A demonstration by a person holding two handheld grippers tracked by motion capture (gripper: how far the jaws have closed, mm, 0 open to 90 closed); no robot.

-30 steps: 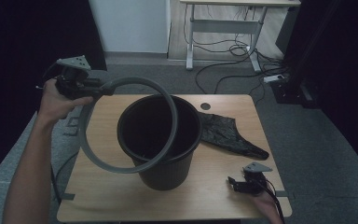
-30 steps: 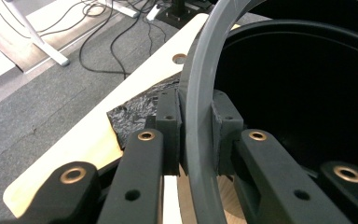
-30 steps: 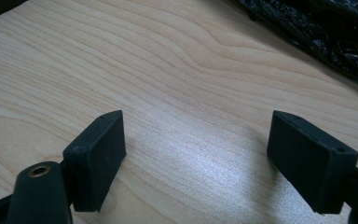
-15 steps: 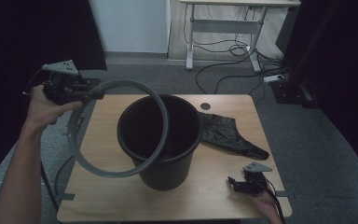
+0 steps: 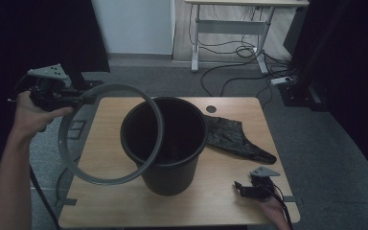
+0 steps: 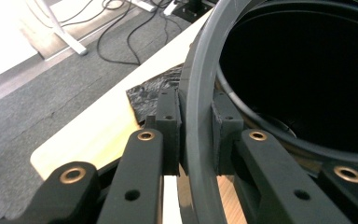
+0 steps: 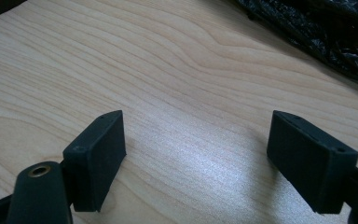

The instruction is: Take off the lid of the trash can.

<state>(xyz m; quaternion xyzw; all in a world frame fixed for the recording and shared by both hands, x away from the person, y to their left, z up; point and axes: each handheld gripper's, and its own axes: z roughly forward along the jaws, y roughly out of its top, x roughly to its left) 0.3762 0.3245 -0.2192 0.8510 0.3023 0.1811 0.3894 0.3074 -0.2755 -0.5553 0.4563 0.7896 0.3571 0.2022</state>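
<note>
We see the left gripper (image 5: 84,97) clamping the grey ring (image 5: 111,178) at its upper left rim, the hoop tilted beside and partly overlapping the black bin (image 5: 165,165). The right gripper (image 7: 198,154) rests wide apart above the table (image 7: 177,74), holding nothing.

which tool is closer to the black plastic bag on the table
Right. The right tool sits on the table just in front of the black bag; the left tool, clamping the grey ring, is beyond the bucket.
</note>
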